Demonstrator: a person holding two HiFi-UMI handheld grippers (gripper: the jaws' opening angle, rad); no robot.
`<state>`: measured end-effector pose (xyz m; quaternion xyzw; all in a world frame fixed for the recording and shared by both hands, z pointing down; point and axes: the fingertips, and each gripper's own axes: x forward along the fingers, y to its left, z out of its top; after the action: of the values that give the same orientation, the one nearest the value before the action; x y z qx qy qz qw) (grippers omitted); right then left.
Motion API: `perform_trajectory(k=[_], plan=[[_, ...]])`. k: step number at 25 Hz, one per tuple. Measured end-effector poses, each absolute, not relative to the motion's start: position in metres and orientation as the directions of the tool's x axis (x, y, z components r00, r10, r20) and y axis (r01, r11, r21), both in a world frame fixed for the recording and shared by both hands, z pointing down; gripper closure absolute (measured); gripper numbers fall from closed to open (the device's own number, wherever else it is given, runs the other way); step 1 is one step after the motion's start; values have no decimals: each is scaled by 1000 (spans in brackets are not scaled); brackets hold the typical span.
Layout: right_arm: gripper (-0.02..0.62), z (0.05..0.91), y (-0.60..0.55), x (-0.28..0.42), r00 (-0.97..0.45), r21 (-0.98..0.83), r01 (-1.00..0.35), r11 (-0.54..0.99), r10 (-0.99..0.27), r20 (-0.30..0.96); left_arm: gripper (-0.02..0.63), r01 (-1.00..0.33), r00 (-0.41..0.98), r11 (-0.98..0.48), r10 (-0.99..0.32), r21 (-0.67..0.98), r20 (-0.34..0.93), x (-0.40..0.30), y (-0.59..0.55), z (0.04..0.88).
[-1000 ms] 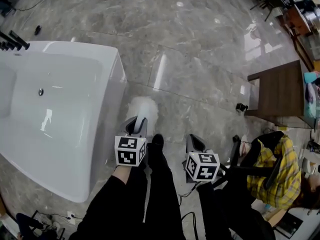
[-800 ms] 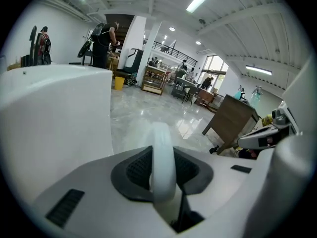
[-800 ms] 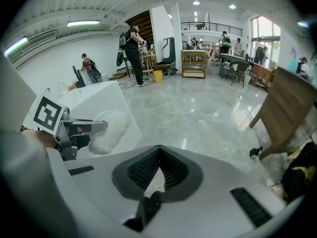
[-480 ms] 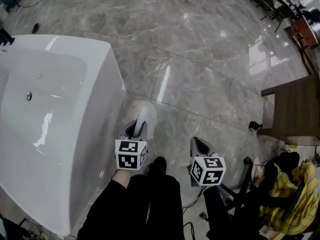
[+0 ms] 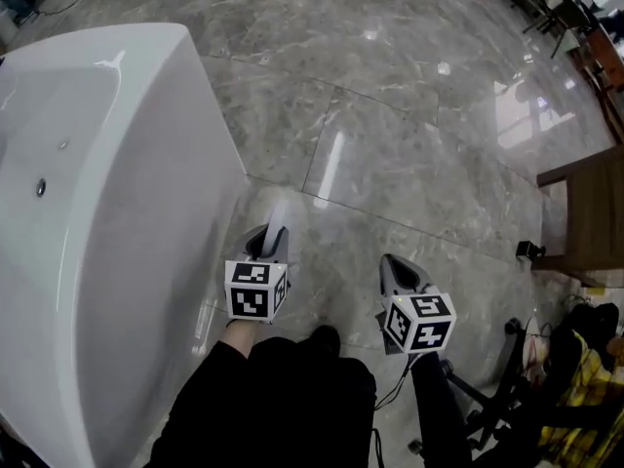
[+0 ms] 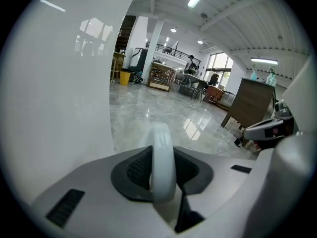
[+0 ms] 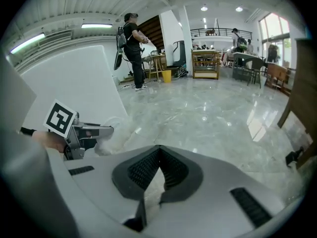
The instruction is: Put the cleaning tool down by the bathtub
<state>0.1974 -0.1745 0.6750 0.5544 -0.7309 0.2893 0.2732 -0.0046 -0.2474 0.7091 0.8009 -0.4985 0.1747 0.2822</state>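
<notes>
A big white bathtub (image 5: 146, 115) fills the left of the head view. Beside its right wall, above the marble floor, my left gripper (image 5: 266, 246) is shut on the cleaning tool's white handle (image 6: 162, 162). The tool's fluffy white head (image 5: 278, 208) hangs out ahead of the jaws, low near the floor by the tub. In the left gripper view the bathtub wall (image 6: 59, 83) stands close on the left. My right gripper (image 5: 399, 267) is further right over the floor, shut, with nothing in it. From the right gripper view I see the left gripper (image 7: 79, 133) and the fluffy head (image 7: 111, 130).
A dark wooden cabinet (image 5: 585, 213) stands at the right edge, with a small black object (image 5: 527, 251) on the floor beside it. A chair with a yellow plaid cloth (image 5: 585, 378) sits at the lower right. A person (image 7: 131, 48) stands far across the hall.
The view has moved forward along the bathtub, which now looms larger at the left. Both grippers kept their poses; the left still holds the tool, closer to the tub wall.
</notes>
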Motion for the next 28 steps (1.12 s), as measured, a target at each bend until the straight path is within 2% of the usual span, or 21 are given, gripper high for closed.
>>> perform_trajectory(k=[8,28], plan=[[595,741,-176,198,-259,-186,-966,181,-638,725,511,-902,431,-339,-693,266,578,-11,-248,765],[596,793,-187,185,-261,-174,-965,198,-620,740,511,-911,412,-318,-654,264,635,-10,-254,840]])
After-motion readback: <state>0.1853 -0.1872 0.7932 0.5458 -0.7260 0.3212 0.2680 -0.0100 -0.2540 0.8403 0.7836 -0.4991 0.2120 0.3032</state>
